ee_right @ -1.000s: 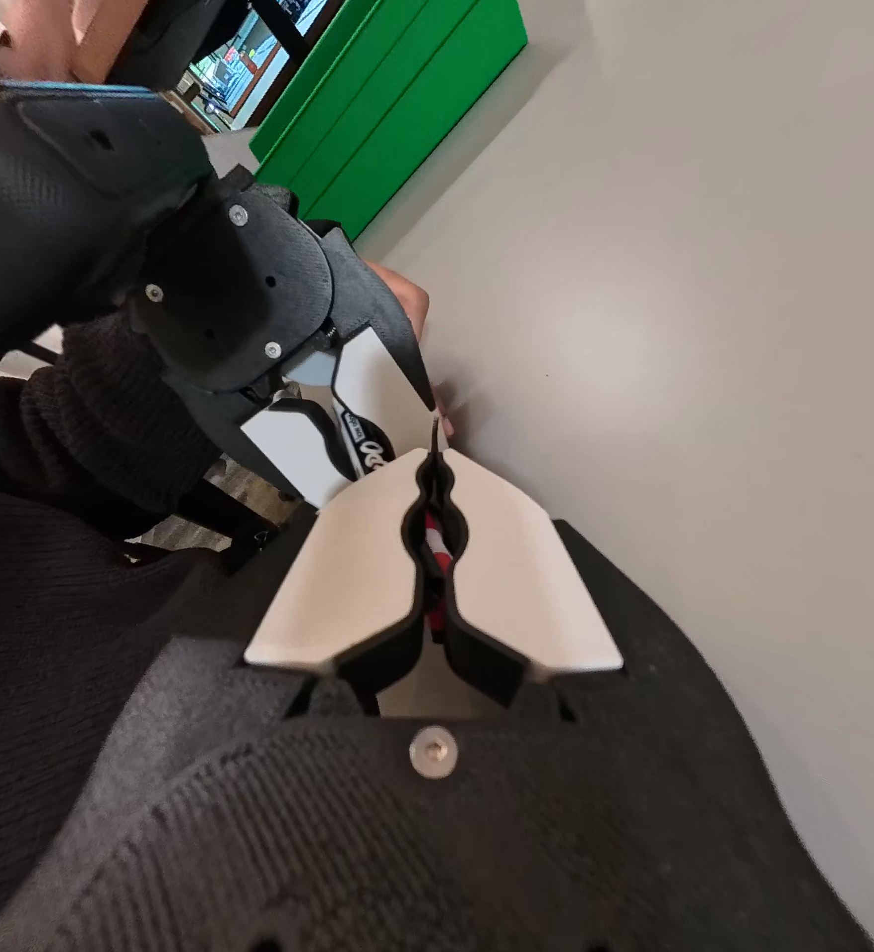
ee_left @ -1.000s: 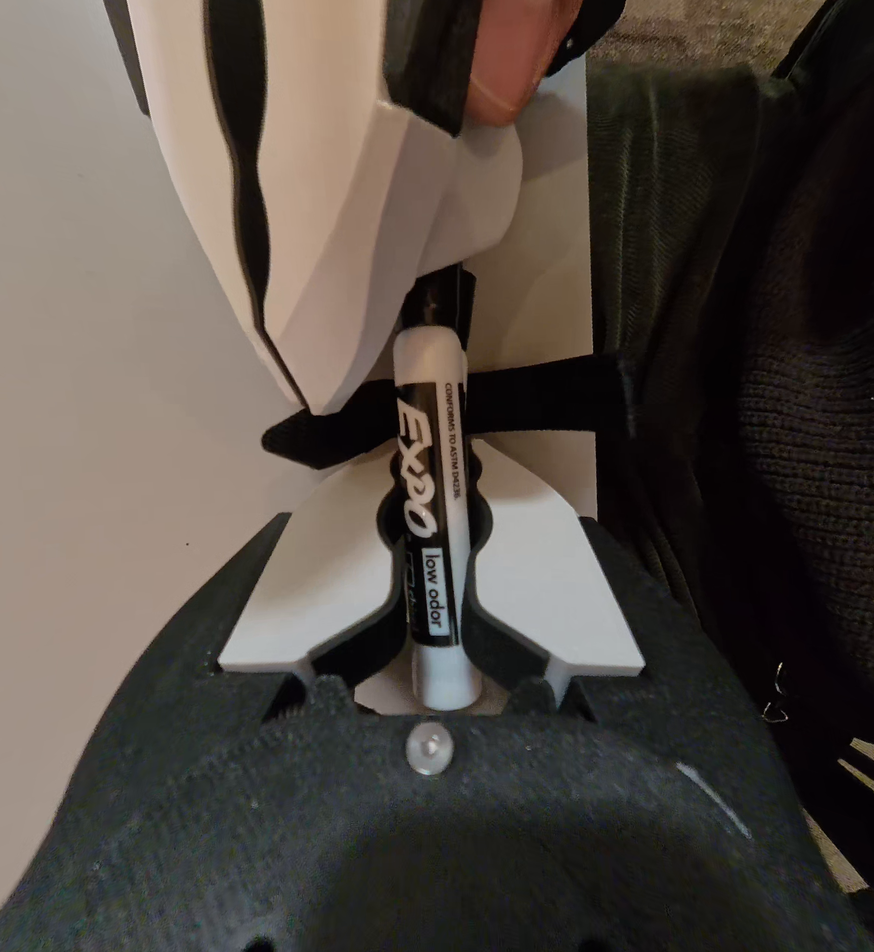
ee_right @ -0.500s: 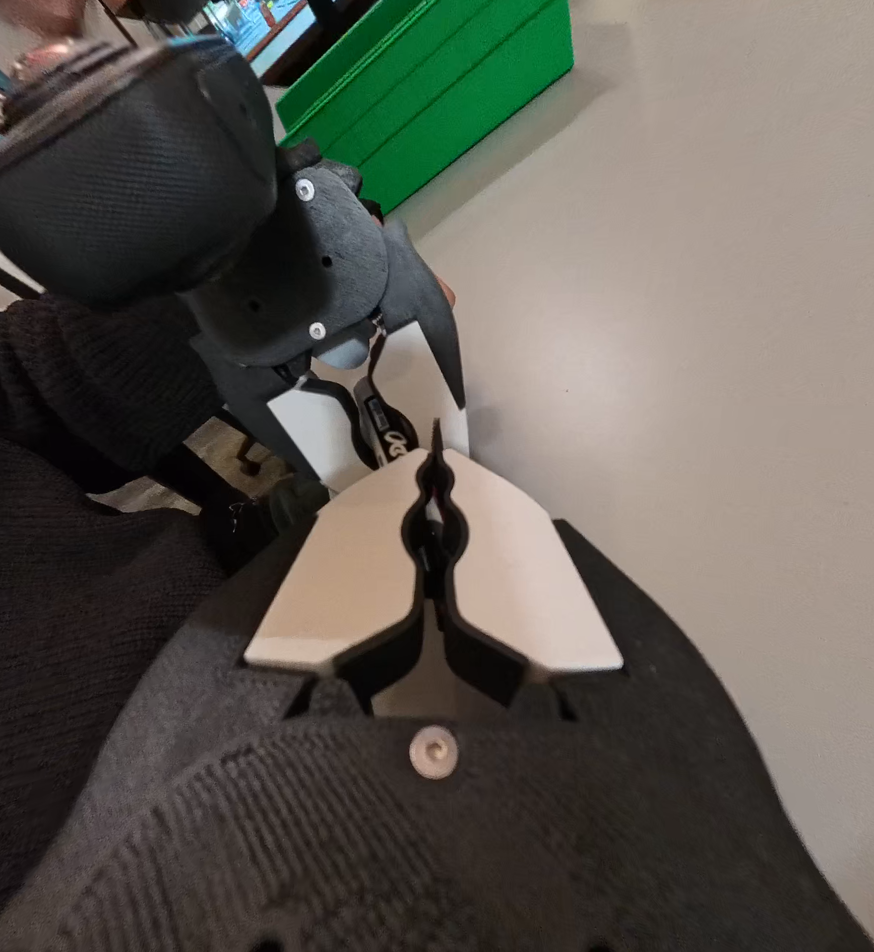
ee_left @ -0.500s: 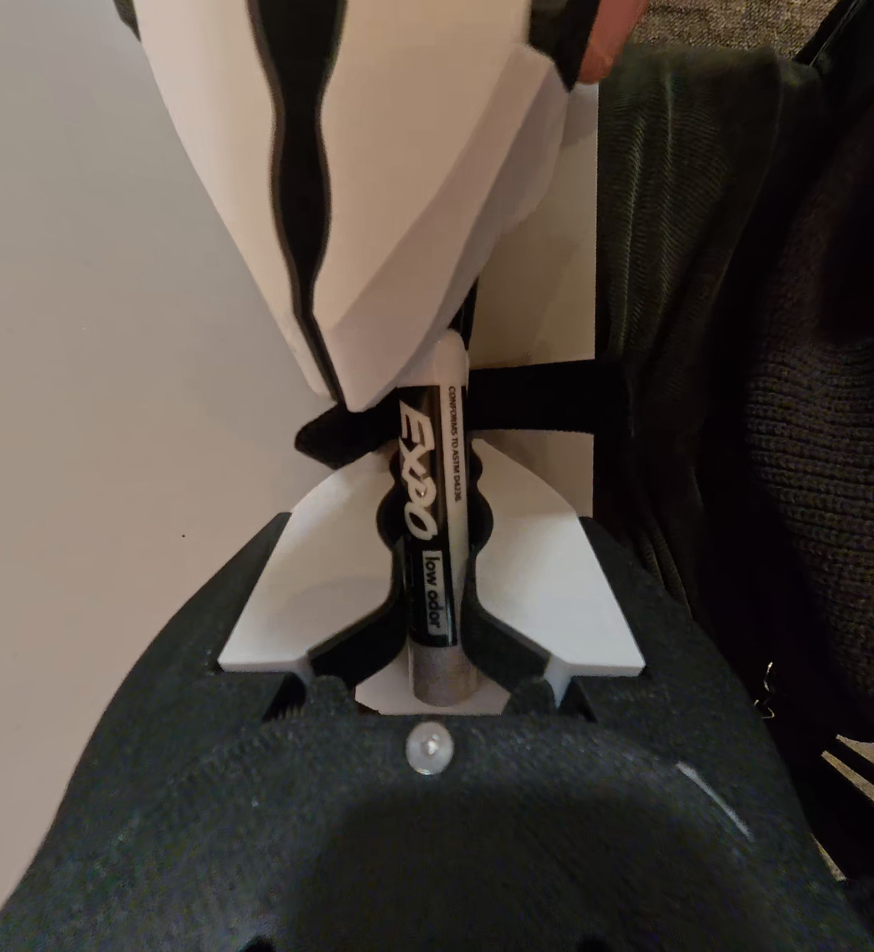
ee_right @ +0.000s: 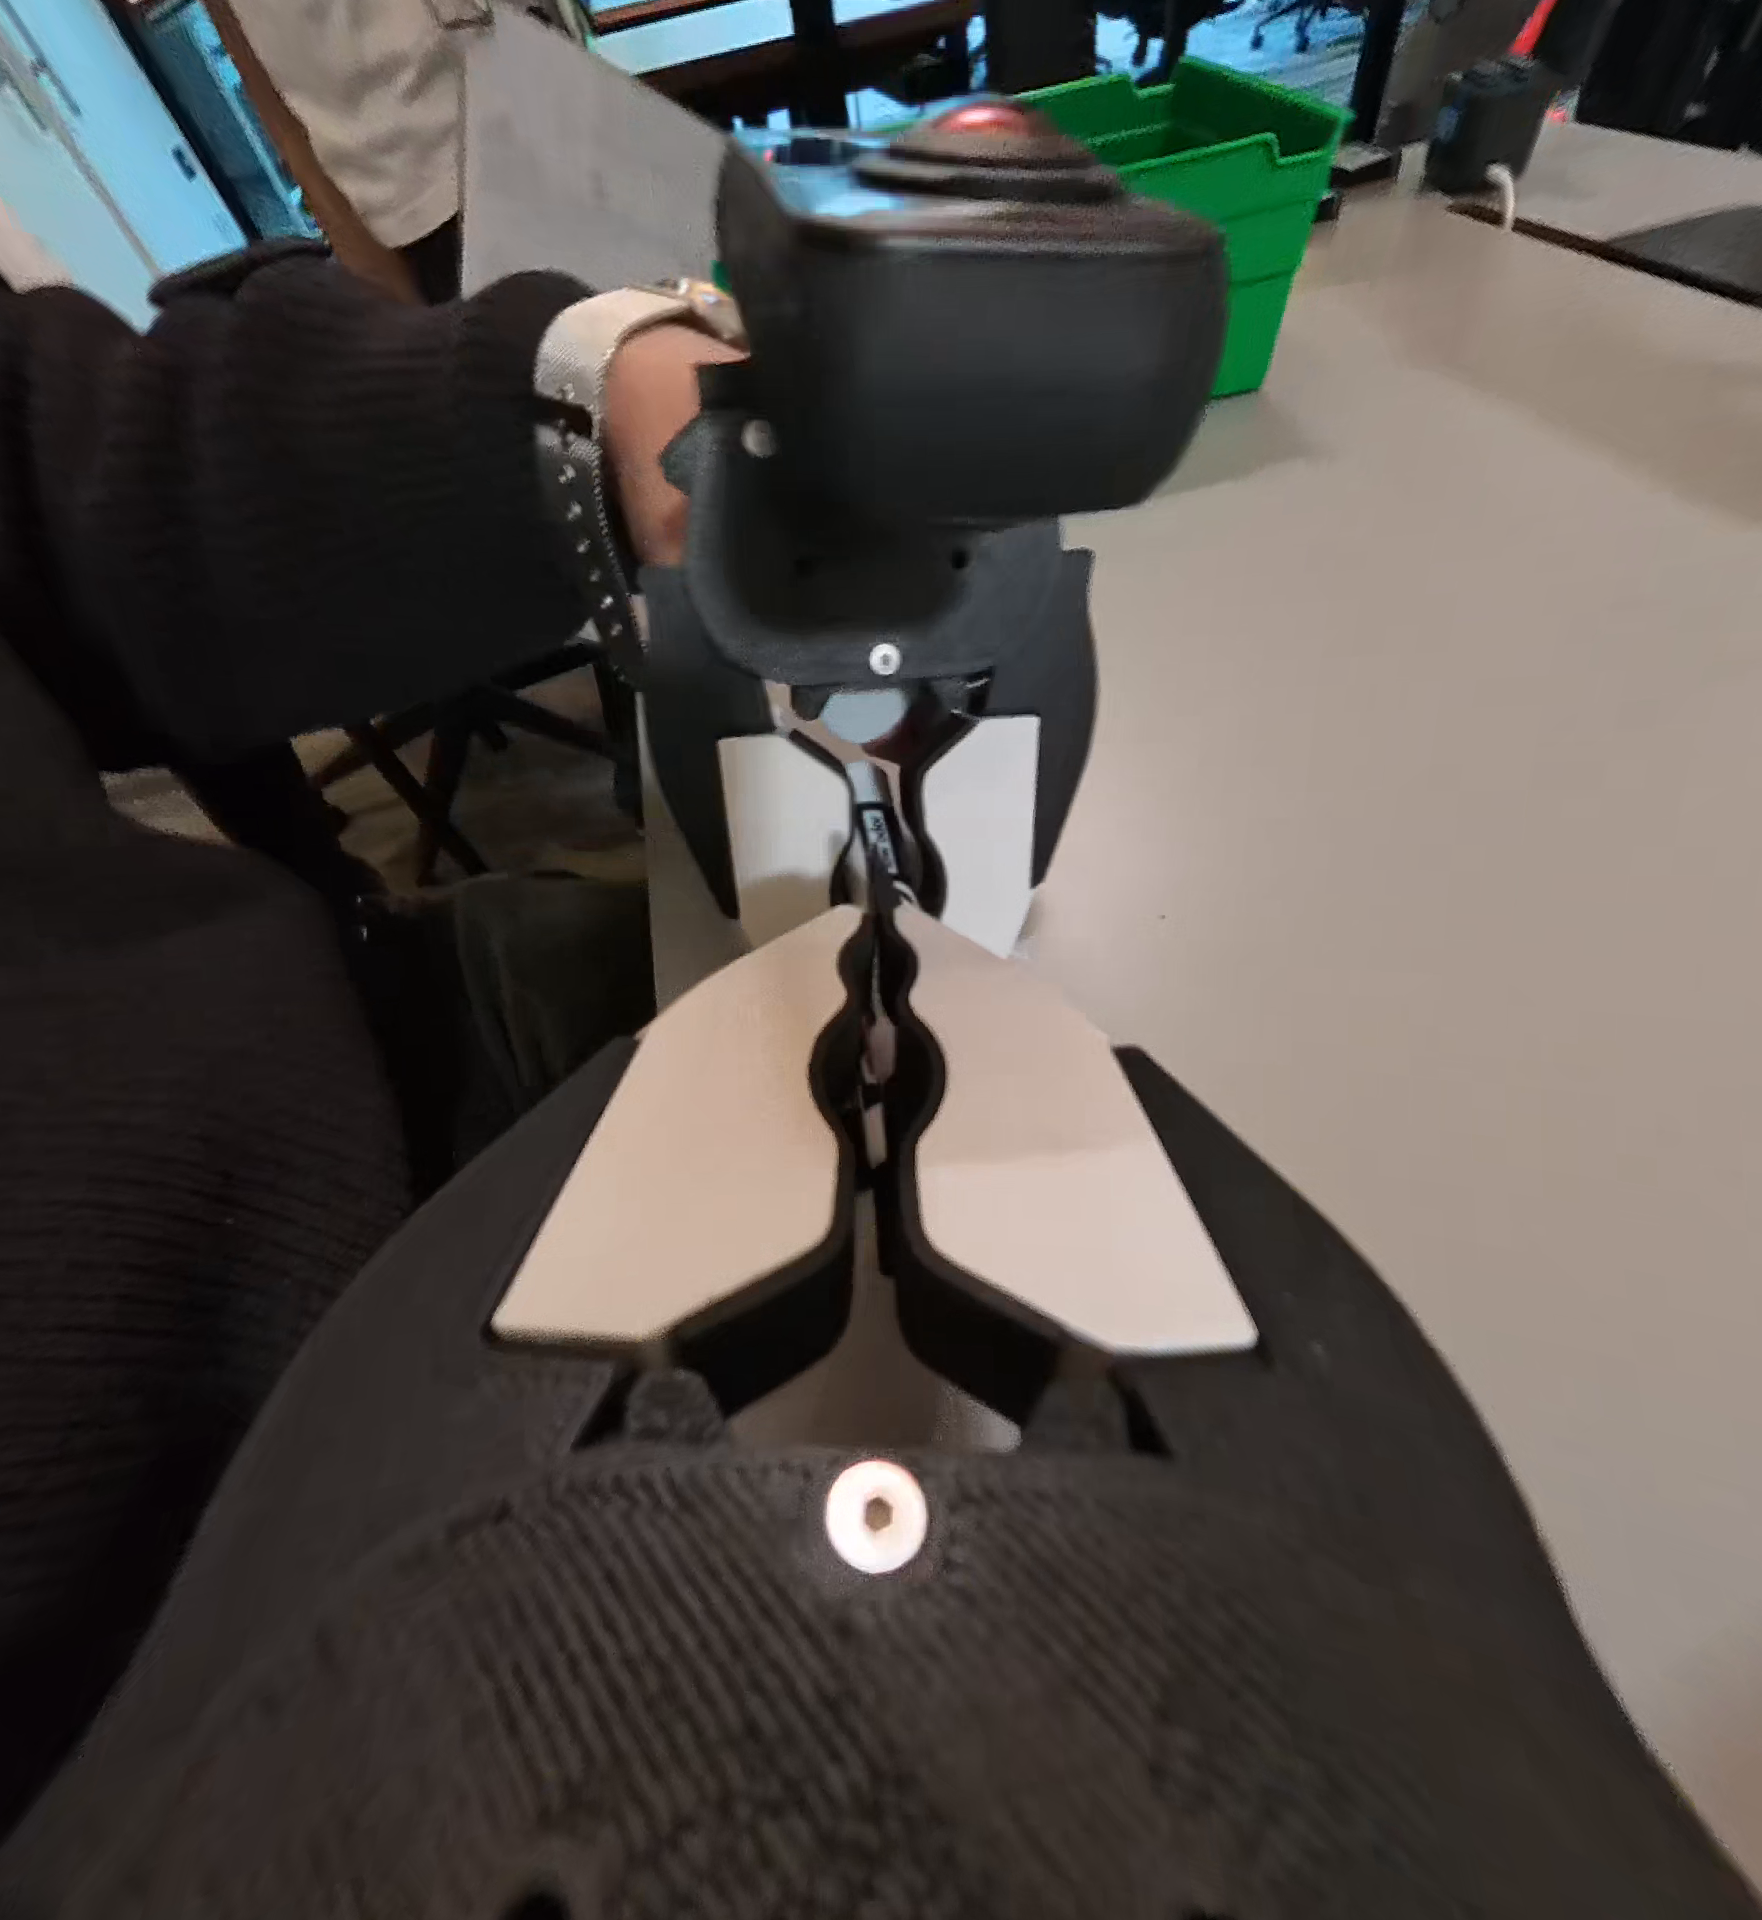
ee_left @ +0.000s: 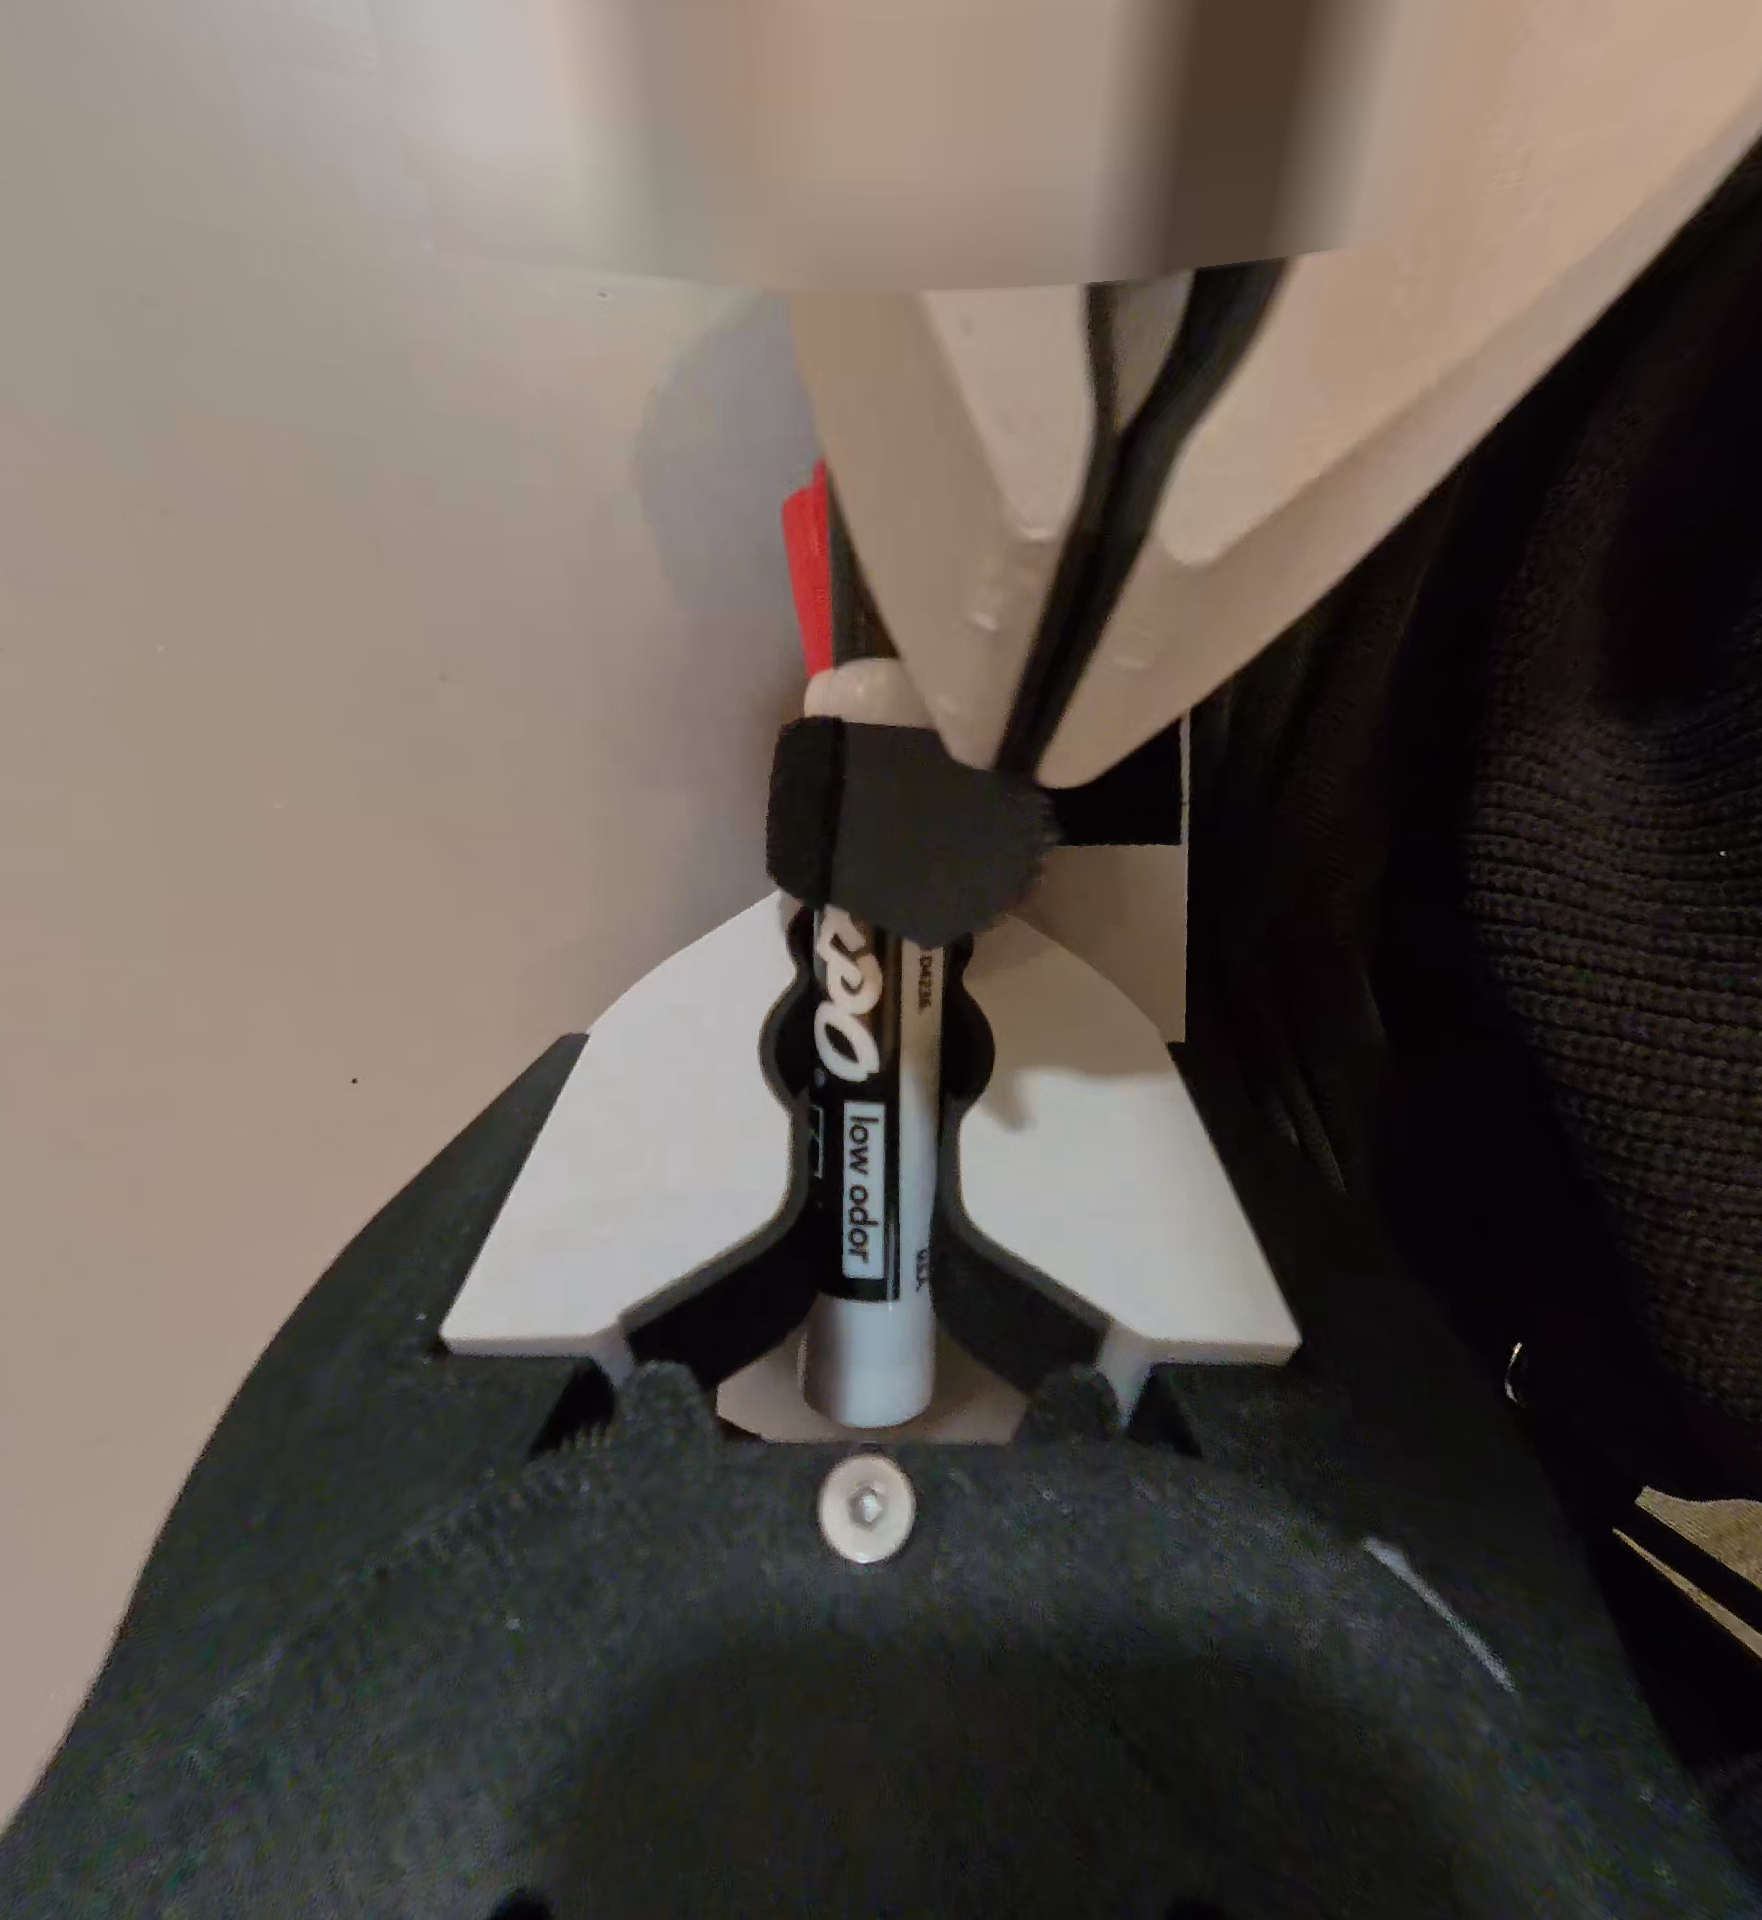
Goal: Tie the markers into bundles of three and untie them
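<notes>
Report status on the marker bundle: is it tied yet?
Done: black strap lies across the markers, a black-labelled marker and a red marker showing; a third is not visible. In hand: left claw clamps the black-labelled marker, right claw pinches the strap at its tip. To do: closing the wrap, then untying; whether it is fastened can't be told.

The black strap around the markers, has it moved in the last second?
Yes. The black strap now folds over the marker, where it lay flat across underneath; the table edge beside it stayed put.
</notes>
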